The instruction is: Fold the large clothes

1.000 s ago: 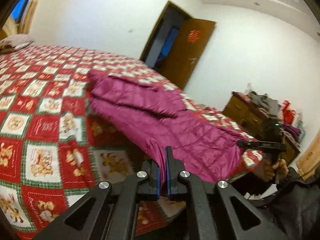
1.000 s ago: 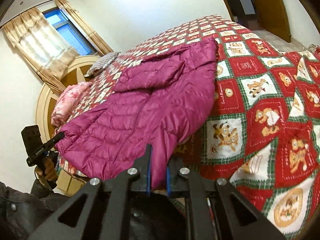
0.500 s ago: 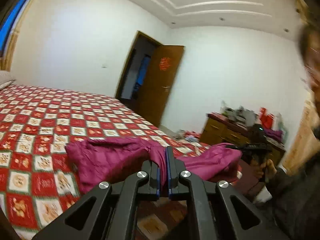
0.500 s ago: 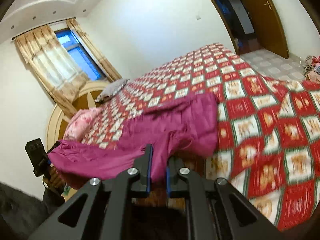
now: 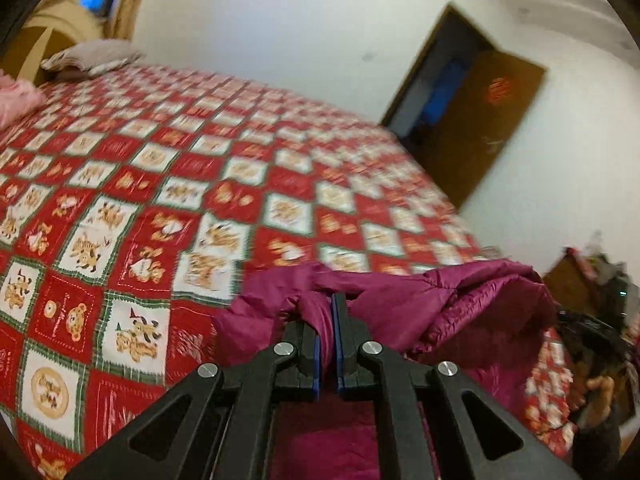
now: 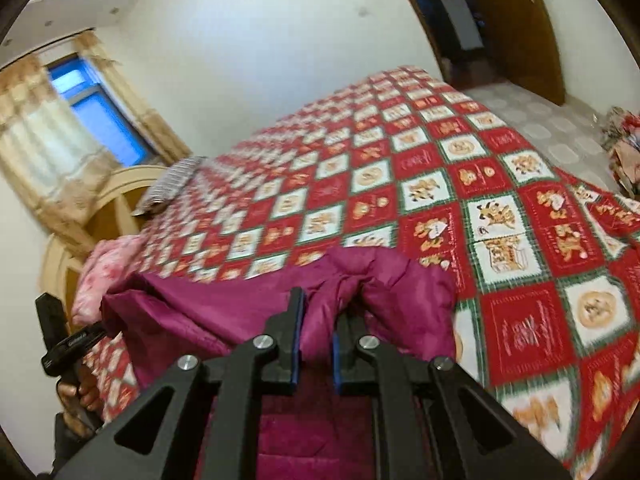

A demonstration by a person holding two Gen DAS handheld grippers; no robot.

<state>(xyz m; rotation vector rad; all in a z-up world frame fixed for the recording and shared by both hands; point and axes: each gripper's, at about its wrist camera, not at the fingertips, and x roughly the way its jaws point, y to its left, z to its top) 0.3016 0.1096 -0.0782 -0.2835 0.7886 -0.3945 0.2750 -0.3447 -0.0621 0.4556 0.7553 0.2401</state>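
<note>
A magenta quilted down jacket (image 5: pixel 460 304) hangs between my two grippers, lifted above the near edge of the bed; it also shows in the right wrist view (image 6: pixel 224 316). My left gripper (image 5: pixel 333 308) is shut on a bunched edge of the jacket. My right gripper (image 6: pixel 320 312) is shut on another bunched edge of the jacket, its jaws held a little apart by thick fabric. Each gripper shows in the other's view: the right one at far right (image 5: pixel 588 328), the left one at far left (image 6: pixel 68 344). The jacket's lower part is hidden under the grippers.
The bed carries a red, white and green bear-pattern quilt (image 5: pixel 168 184), also seen in the right wrist view (image 6: pixel 500 208). Pillows (image 5: pixel 88 56) lie by the headboard (image 6: pixel 116 196). A brown door (image 5: pixel 484 120) stands open. A cluttered dresser (image 5: pixel 592 276) is at right.
The jacket, spread flat on the bed a second ago, has been lifted and pulled toward me, and now hangs bunched between both grippers. Both cameras tilted up, then back down over the bed.
</note>
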